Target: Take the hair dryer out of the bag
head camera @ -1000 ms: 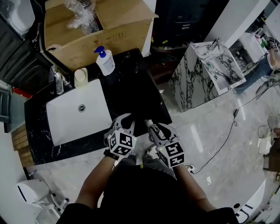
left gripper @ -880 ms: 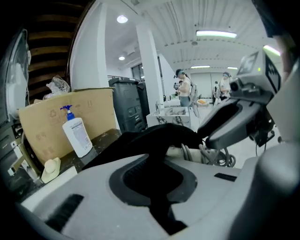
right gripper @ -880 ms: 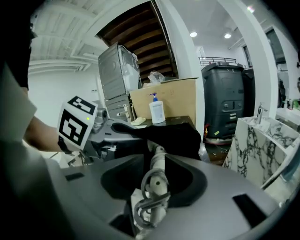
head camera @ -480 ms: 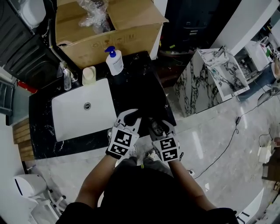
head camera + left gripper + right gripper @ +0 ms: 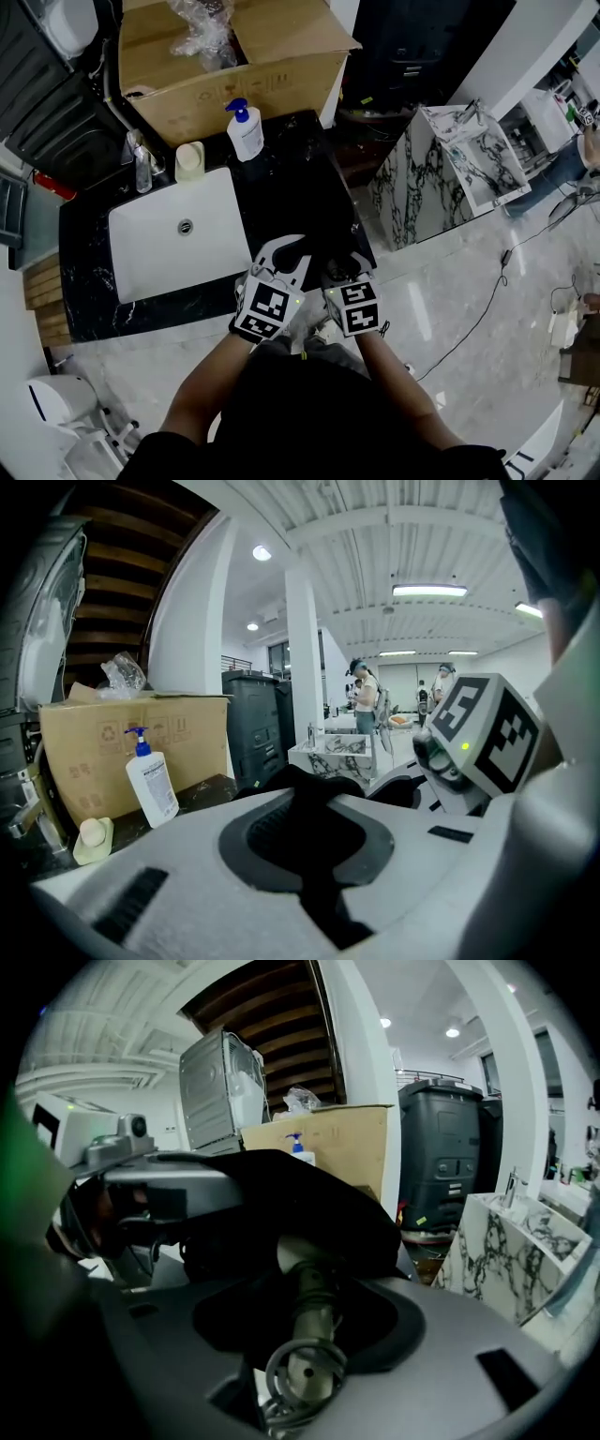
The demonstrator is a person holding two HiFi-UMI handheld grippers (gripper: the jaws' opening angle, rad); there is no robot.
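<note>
Emerging handle-first from the black bag (image 5: 281,1194): one hair dryer (image 5: 307,1302), pale grey handle, cord (image 5: 302,1372) looped at its end, body hidden in the fabric.

Location: near the front edge of the black marble bench (image 5: 300,178), right of the sink (image 5: 178,253).

Handling, judged: rigid smooth plastic, moderate weight, top-heavy; the bag is limp and will drag.

Best hold: mid-handle, clear of the cord.

Grip state: the left gripper (image 5: 287,255) has its jaws pressed together on a fold of bag fabric. The right gripper (image 5: 339,267) has jaws that have just been opening and now stand spread, with the handle between them, unpinched.

Views: only the right gripper view shows the dryer. The head view gives dark on dark, but places the grippers side by side.
</note>
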